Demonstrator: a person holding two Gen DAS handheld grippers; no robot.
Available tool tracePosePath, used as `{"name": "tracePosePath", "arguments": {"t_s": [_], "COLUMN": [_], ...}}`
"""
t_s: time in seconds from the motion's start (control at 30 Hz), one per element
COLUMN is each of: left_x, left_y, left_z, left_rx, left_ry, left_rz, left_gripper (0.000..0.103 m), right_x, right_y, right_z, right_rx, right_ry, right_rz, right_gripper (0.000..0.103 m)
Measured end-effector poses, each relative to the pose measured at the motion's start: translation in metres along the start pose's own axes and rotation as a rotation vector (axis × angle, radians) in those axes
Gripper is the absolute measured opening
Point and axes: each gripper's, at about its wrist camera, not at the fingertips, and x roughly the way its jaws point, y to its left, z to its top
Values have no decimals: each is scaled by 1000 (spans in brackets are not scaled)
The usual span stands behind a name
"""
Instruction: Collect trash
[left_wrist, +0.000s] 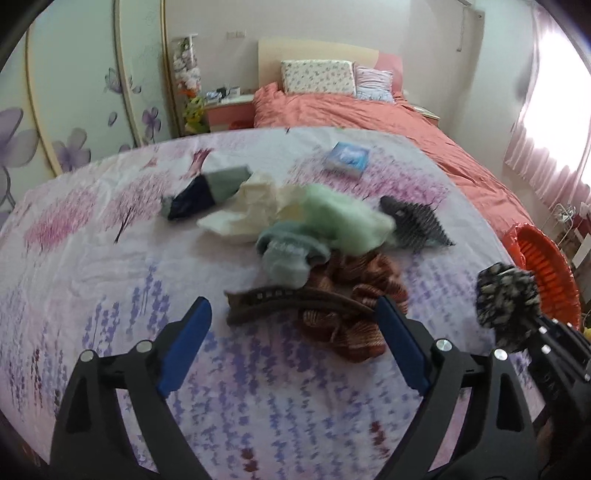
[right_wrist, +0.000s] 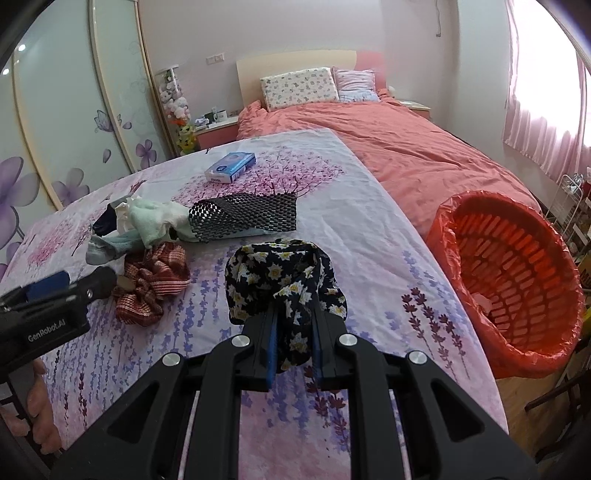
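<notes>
My right gripper (right_wrist: 295, 314) is shut on a dark scrunchie with white flowers (right_wrist: 280, 277), held a little above the floral sheet (right_wrist: 369, 236). From the left wrist view the same scrunchie (left_wrist: 504, 295) shows at the right edge. My left gripper (left_wrist: 293, 306) is open wide over a brown hair clip (left_wrist: 288, 297), and its pads touch nothing. A red striped scrunchie (left_wrist: 354, 299) lies just behind the clip. An orange basket lined with a red bag (right_wrist: 517, 273) stands tilted beside the bed, to the right of the held scrunchie.
Beyond the clip lies a pile: a pale blue sock (left_wrist: 291, 258), a green fuzzy cloth (left_wrist: 340, 214), a cream cloth (left_wrist: 240, 210), a dark sock (left_wrist: 203, 188) and black mesh (right_wrist: 243, 218). A blue box (right_wrist: 231, 167) sits farther back. A coral duvet (right_wrist: 406, 155) covers the bed's right side.
</notes>
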Motion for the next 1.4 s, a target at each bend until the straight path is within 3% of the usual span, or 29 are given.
{"name": "tracePosePath", "arguments": {"t_s": [0.33,0.43,0.57,0.63,0.8,0.97,1.4], "left_x": [3,0,-6,-10,-15,3,9], "left_y": [73,88,74,59,22,0,53], "left_z": [-9,-12,-11,-12,-3,5,-6], "left_rx": [-82,-147,-124,-112,-94,-66,-86], "left_ry": [38,43,24,27,-9,2,39], "left_rz": [117,59,29,-24,-46,15,105], "left_gripper": [84,83,84,85,91,91,84], "right_x": [4,4,5,5,8,7,11], "right_y": [2,3,4,5,2,0,-2], "right_z": [-5,-6,-7,-7,-8,-10,-13], "right_rx": [1,-1,-7,-7,5,9,17], "right_ry": [6,8,7,6,9,11,16], "right_rz": [17,18,13,11,9,9,12], "right_gripper": [15,15,15,15,15,15,15]}}
